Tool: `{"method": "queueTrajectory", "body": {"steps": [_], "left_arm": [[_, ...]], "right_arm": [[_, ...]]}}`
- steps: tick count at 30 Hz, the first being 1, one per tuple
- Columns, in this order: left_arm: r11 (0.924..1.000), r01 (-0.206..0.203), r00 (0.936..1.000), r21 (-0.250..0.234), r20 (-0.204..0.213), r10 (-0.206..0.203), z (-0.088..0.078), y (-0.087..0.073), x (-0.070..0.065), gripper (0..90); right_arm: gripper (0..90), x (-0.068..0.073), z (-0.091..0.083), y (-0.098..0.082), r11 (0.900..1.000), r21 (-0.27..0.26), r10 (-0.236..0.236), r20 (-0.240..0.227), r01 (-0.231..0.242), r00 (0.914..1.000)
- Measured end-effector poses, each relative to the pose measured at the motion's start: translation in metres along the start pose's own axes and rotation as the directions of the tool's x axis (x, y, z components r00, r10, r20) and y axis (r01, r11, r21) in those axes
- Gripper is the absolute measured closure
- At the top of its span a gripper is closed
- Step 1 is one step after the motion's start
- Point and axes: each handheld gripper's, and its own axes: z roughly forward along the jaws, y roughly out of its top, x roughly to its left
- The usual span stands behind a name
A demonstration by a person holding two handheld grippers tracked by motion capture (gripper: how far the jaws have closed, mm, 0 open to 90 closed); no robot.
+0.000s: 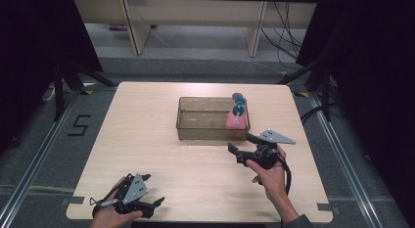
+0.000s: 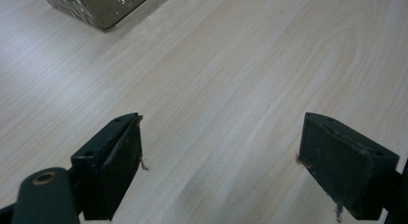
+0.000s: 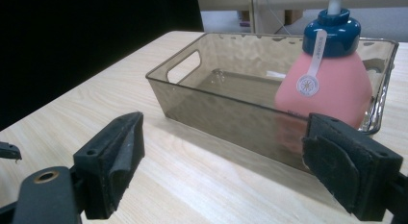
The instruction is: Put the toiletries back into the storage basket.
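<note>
We judge the pink plastic pump bottle with the blue collar and white label strip (image 3: pixel 325 84) to be the thing in hand: it stands upright in the right end of the smoky, translucent rectangular plastic bin (image 1: pixel 186 131), against that end wall, near the middle of the pale wood-grain table (image 1: pixel 147 154). The bottle looks smooth and glossy, so likely slippery, and its flared body probably gives a little under pressure; how full it is we cannot tell, so its weight stays a guess. The narrower shoulder just under the blue collar seems the safest place to take hold, since the bin's near wall stands before the lower body. Our right gripper (image 1: pixel 243 142) hovers just short of the bin with its padded black jaws spread wide and empty. Our left gripper (image 1: pixel 155 195) rests at the near table edge, jaws likewise apart over bare wood.
</note>
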Motion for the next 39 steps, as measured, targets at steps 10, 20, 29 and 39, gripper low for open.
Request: {"method": "queueTrajectory", "body": {"steps": [10, 20, 29, 39], "left_arm": [[1.0000, 0.009, 1.0000, -0.002, 0.001, -0.009, 0.000, 0.001, 0.001, 14.9], [1.0000, 0.004, 1.0000, -0.005, -0.001, -0.004, 0.001, 0.001, 0.000, 14.8], [0.9996, 0.021, 0.9998, -0.021, 0.004, -0.021, 0.000, 0.001, -0.001, 14.8], [0.9999, -0.001, 0.9999, -0.013, -0.016, 0.001, -0.002, 0.000, 0.000, 14.8]], "right_arm": [[15.9, 0.005, -0.004, -0.009, 1.000, -0.004, 0.030, -0.029, -0.030, 0.9991], [15.9, 0.008, -0.012, -0.018, 1.000, -0.002, 0.019, -0.036, -0.019, 0.9992], [15.9, 0.010, -0.014, -0.021, 1.000, -0.005, 0.003, -0.047, -0.003, 0.9989], [15.9, 0.016, -0.020, -0.026, 1.000, 0.003, 0.021, -0.053, -0.021, 0.9984]]}}
